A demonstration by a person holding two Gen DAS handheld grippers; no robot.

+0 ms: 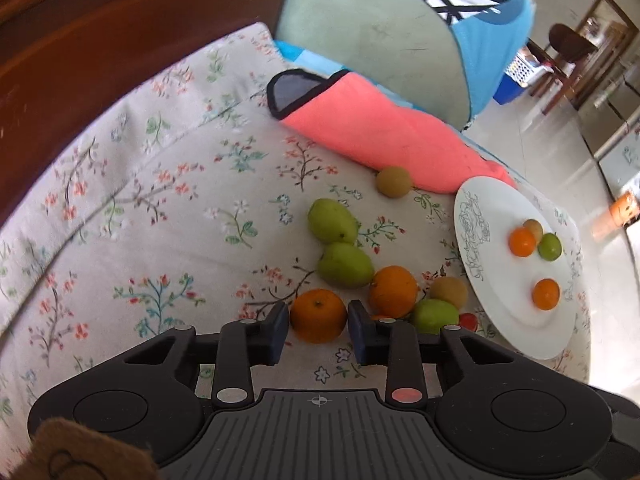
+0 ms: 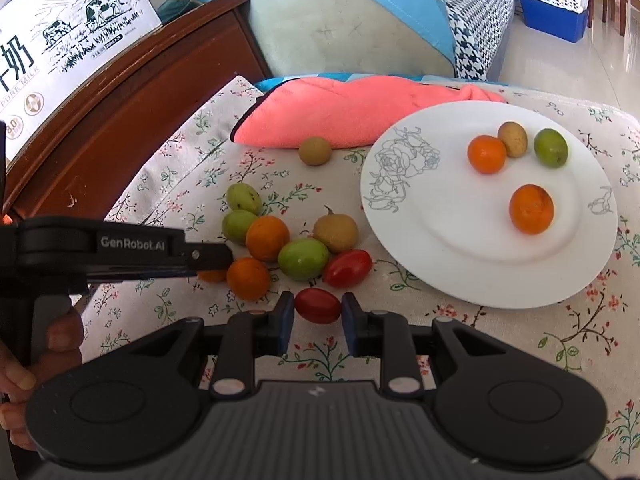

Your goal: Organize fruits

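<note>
Left gripper (image 1: 318, 330) clenched on an orange (image 1: 318, 315) at the edge of the loose fruit pile; right gripper (image 2: 318, 320) clamped on a red cherry tomato (image 2: 318, 305) just short of the white plate (image 2: 400, 248). Best lifted straight up, clear of neighbouring fruit, then carried to the plate and set on bare porcelain, away from the four pieces already there. Hard to tell how firmly either pad bites. Left gripper's fingertips partly hidden behind fruit in the right wrist view.

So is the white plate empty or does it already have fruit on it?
Not empty: the white plate holds two oranges, a green fruit and a brownish one.
</note>
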